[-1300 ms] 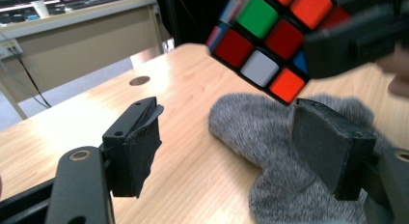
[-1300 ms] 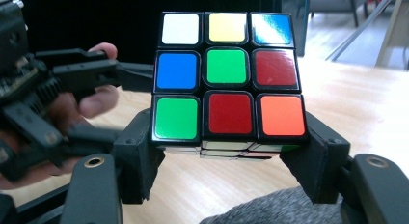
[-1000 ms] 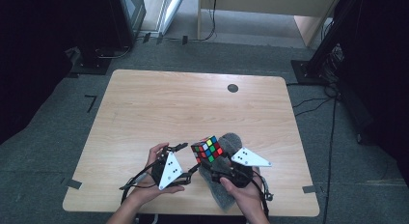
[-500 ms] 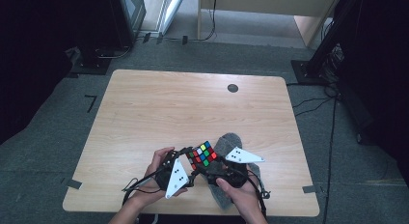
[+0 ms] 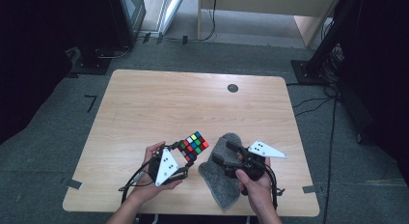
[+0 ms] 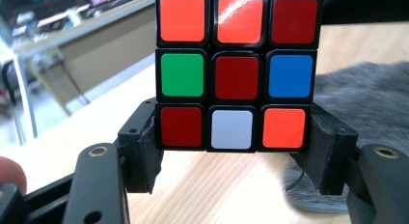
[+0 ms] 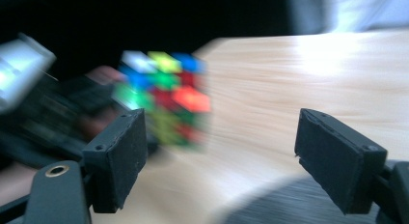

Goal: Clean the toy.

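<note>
The left gripper (image 5: 185, 155) is clamped on the puzzle cube (image 5: 193, 146): in the left gripper view its two black pads press against the sides of the cube's (image 6: 236, 72) bottom row, with a dark red, a white and an orange sticker between them, and the cube stands clear above the wooden table (image 6: 231, 190). Its jaws have just been closing, with the cube between them. In the high view the cube sits near the front edge of the table (image 5: 159, 103), just left of a crumpled grey cloth (image 5: 223, 178) that lies on the wood. The right gripper (image 5: 223, 154) hangs over that cloth, its jaws apart with nothing between them; they have just been opening. In the right gripper view, which is blurred, the two black pads stand wide, the cube (image 7: 164, 98) shows beyond the left pad, apart from it, and a dark edge of the cloth (image 7: 270, 204) lies below.
</note>
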